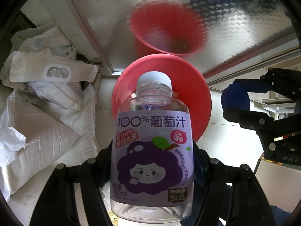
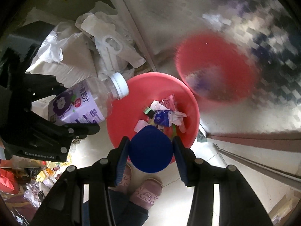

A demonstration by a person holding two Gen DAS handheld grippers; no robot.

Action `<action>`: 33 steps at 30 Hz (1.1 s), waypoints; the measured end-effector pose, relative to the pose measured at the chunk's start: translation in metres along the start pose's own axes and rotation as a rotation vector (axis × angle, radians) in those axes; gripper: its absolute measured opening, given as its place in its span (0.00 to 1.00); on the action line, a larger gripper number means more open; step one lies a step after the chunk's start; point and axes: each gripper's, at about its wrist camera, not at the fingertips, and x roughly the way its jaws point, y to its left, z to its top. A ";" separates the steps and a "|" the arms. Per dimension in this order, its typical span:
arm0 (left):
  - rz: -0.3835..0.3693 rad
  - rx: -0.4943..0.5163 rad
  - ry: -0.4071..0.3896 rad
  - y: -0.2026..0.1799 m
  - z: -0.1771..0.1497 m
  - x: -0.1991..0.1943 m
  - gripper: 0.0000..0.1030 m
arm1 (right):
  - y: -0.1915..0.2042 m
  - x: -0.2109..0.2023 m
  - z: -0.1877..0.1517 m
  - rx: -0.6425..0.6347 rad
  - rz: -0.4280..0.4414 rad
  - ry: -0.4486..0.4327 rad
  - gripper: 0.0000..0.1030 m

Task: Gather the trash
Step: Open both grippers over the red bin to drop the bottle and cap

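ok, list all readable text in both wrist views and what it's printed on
"100%葡萄汁": top of the bottle label, bottle held in the left gripper.
"100% 来自水果": red text, same label.
"适中": red badge on the label.
"330ml": label's lower left.
"甄选": brown box, lower right; the line above it is blurred.
"GenRobot.AI": left gripper body, right wrist view.
"DAS": partial, right gripper body.
Fine print on the label: too small.

- Juice bottle, clamped between the left jaws: clear glossy plastic, smooth printed purple label, white ribbed plastic cap.
- Blue object, between the right jaws: matt, smooth; material cannot be told.
- Red bin, beyond both jaws: smooth plastic, slight sheen.
- Door panel, behind the bin: textured, reflective surface.
- White sacks, left of the left jaws: woven, matt.
- Floor: smooth glossy tile.
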 end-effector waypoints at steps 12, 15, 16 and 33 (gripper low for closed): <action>-0.016 0.028 -0.011 -0.006 -0.001 -0.013 0.81 | 0.005 -0.002 -0.002 -0.024 -0.005 -0.014 0.62; 0.009 0.056 -0.009 -0.009 -0.002 -0.019 0.84 | 0.010 -0.007 -0.002 -0.034 -0.015 -0.024 0.67; 0.012 0.062 -0.011 -0.009 -0.003 -0.023 0.84 | 0.011 -0.009 -0.002 -0.031 -0.026 -0.029 0.72; 0.031 0.076 -0.058 -0.024 -0.036 -0.154 0.86 | 0.040 -0.123 -0.016 0.027 -0.069 -0.111 0.78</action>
